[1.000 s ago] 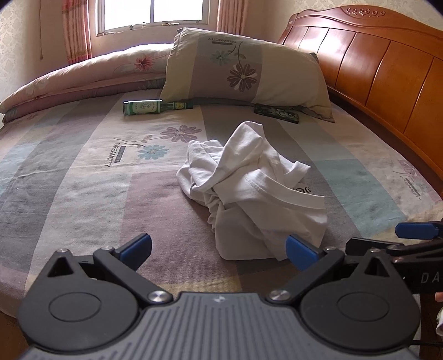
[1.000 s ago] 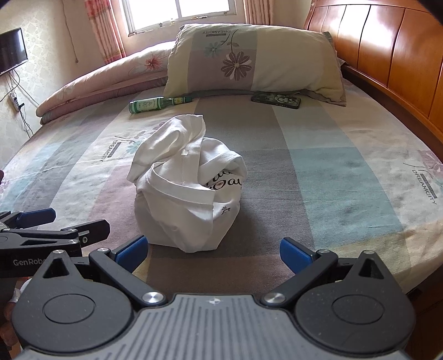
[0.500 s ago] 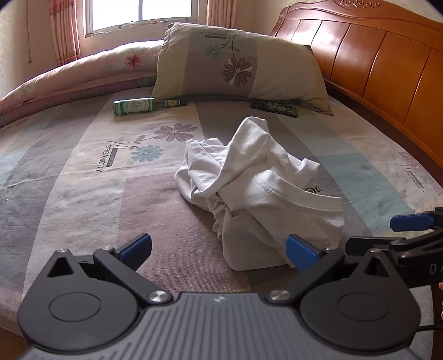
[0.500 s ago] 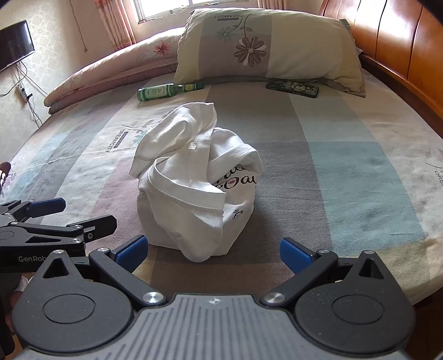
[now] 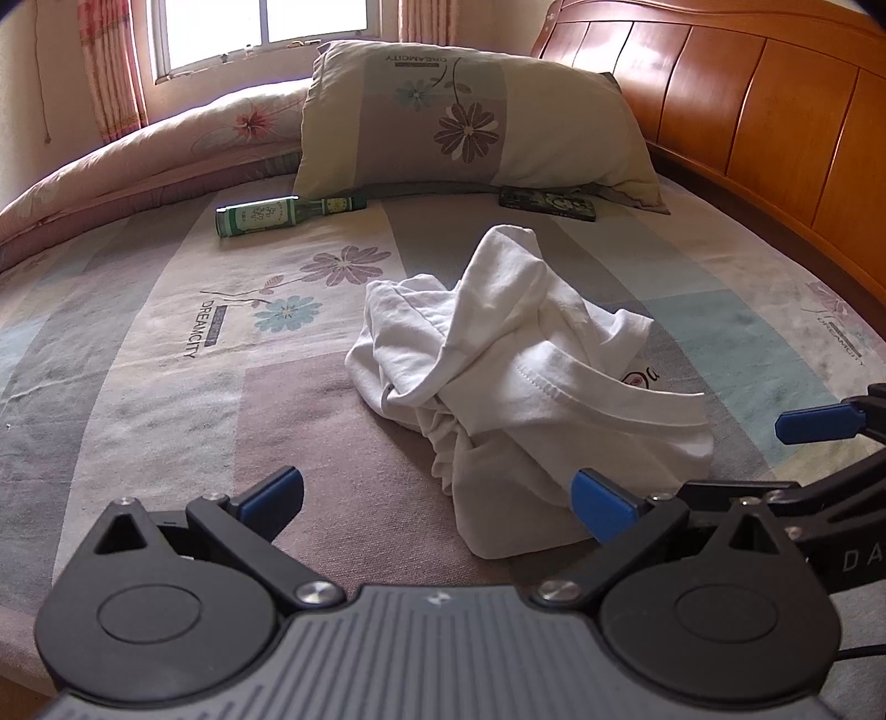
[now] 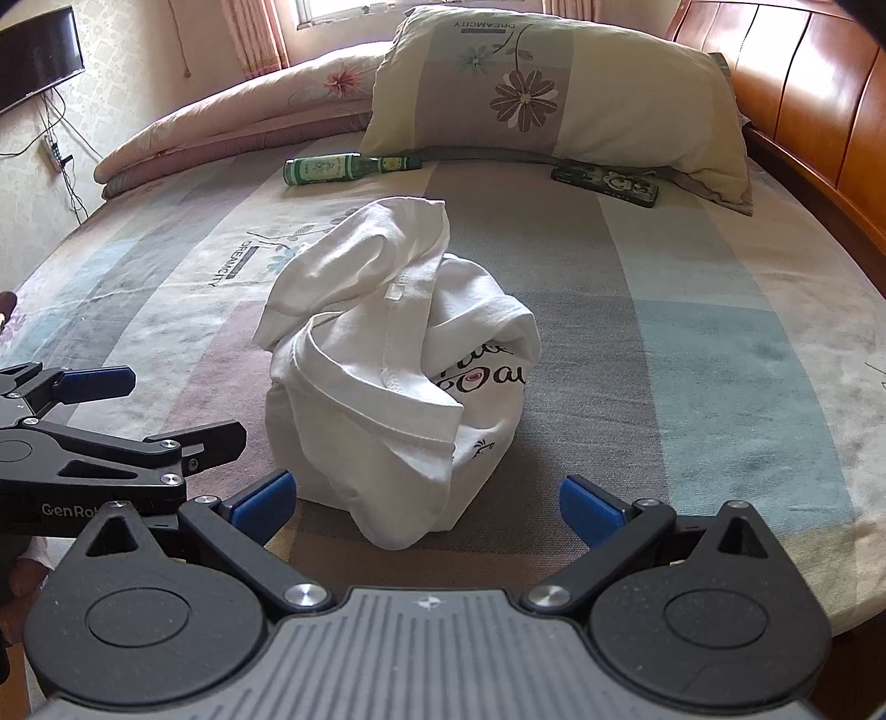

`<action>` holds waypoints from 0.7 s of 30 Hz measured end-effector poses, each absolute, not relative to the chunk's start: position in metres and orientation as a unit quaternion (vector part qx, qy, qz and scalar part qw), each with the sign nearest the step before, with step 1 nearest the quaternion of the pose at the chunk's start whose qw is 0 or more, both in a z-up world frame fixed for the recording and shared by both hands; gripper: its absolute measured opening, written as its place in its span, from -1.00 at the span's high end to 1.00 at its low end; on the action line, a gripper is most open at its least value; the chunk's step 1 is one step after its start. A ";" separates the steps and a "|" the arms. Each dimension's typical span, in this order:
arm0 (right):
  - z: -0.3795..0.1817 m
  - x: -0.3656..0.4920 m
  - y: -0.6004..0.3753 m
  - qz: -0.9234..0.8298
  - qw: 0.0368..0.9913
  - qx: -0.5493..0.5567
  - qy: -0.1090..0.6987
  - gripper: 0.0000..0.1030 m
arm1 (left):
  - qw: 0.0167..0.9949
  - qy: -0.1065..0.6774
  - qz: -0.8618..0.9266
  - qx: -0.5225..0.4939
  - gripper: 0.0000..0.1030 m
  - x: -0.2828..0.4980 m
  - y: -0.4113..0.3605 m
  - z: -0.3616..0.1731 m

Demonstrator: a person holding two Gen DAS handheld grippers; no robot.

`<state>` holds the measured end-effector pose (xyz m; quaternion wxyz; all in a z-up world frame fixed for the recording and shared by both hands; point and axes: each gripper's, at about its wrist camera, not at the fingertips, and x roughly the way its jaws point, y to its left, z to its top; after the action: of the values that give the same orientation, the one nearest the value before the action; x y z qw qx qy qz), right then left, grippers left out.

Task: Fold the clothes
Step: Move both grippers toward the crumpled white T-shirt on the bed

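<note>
Lying in a heap: crumpled white cotton T-shirt (image 5: 531,382) with a stitched hem band and a bit of dark printed lettering showing, bunched up on the near middle of the bed, unfolded.
Bed surface: pastel patchwork sheet (image 5: 166,387) in blue, mauve and cream blocks with flower prints and the word DREAMCITY.
Left gripper: black two-finger hand-held gripper with blue pads (image 5: 437,495); its jaws stand wide apart and hold nothing. It hovers low over the near edge of the sheet, the shirt's lower fold lying just ahead of and between the pads, nearer the right-hand pad. I cannot tell whether that pad touches the cloth.
Right gripper: matching black gripper with blue pads (image 6: 426,501); jaws also spread wide, empty, with the shirt heap directly ahead between the pads.
Gripper spacing: each gripper shows at the edge of the other's view, side by side and close together.
Behind the shirt: green glass bottle with a white label (image 5: 277,213), lying on its side near the pillow.
Headward: large cream and mauve flowered pillow (image 5: 470,122), with a dark patterned phone case (image 5: 548,204) flat just in front of it.
Right side: polished orange wooden headboard (image 5: 747,94).
Far left: rolled pink floral quilt (image 5: 138,160) beneath a bright window (image 5: 266,27).
</note>
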<state>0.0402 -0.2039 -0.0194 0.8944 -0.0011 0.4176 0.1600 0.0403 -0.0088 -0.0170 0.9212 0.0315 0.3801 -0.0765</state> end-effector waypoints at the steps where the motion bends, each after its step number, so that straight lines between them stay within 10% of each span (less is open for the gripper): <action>1: -0.019 0.040 -0.204 0.162 0.895 -0.001 0.415 -1.00 | 0.921 0.381 -0.078 0.029 -0.99 0.041 -0.009 -0.017; 21: -0.029 0.029 -0.206 0.217 0.893 -0.014 0.393 -1.00 | 0.919 0.376 -0.111 0.033 -0.99 0.041 -0.005 -0.022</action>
<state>0.0293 -0.2063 -0.0292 0.8933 -0.0136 0.3934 0.2169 0.0407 -0.0050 -0.0224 0.9194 0.0333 0.3757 -0.1114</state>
